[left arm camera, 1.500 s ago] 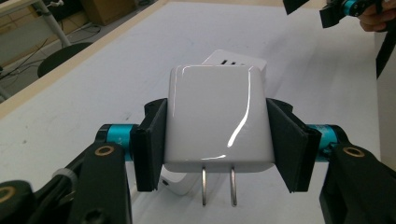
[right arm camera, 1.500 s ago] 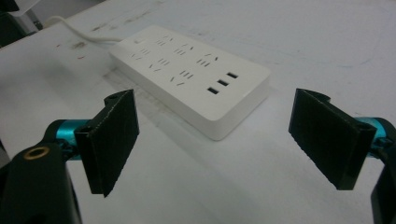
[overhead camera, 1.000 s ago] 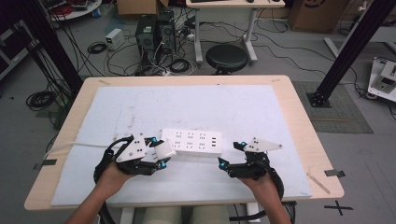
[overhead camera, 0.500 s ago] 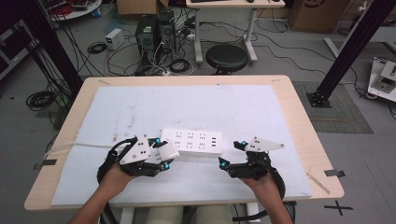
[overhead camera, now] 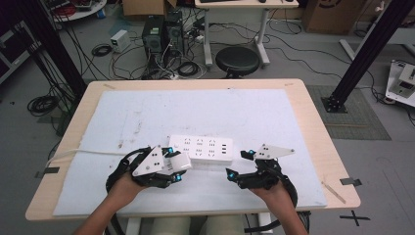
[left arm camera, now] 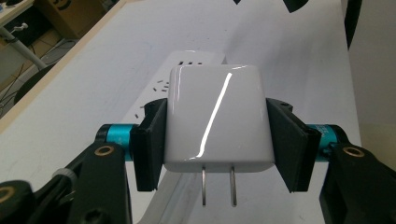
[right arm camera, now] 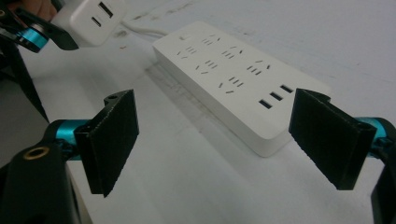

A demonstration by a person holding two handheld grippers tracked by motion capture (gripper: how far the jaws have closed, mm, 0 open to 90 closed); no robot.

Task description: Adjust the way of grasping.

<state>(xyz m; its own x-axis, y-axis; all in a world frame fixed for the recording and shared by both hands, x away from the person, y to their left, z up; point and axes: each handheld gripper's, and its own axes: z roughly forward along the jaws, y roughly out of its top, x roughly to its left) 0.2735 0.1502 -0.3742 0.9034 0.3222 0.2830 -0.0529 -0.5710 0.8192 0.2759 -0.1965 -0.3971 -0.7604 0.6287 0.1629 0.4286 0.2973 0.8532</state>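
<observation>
— White charger [left arm camera: 216,119] sits pinched between our left gripper's [left arm camera: 216,135] fingers, prongs bared, just beside the near-left end of the power strip [overhead camera: 201,148] on the tabletop [overhead camera: 313,122].

— And our right gripper [right arm camera: 233,135]?

— Fingers spread, empty, near the strip's other end. We judge plugging-in is at hand: next we must turn the prongs down and line them with a socket.

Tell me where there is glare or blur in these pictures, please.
Left gripper view: a bright curved streak of glare runs down the white charger; the power strip behind it looks soft. Right gripper view: the near black pads are slightly blurred. High view: even light, with only faint shadows.
</observation>
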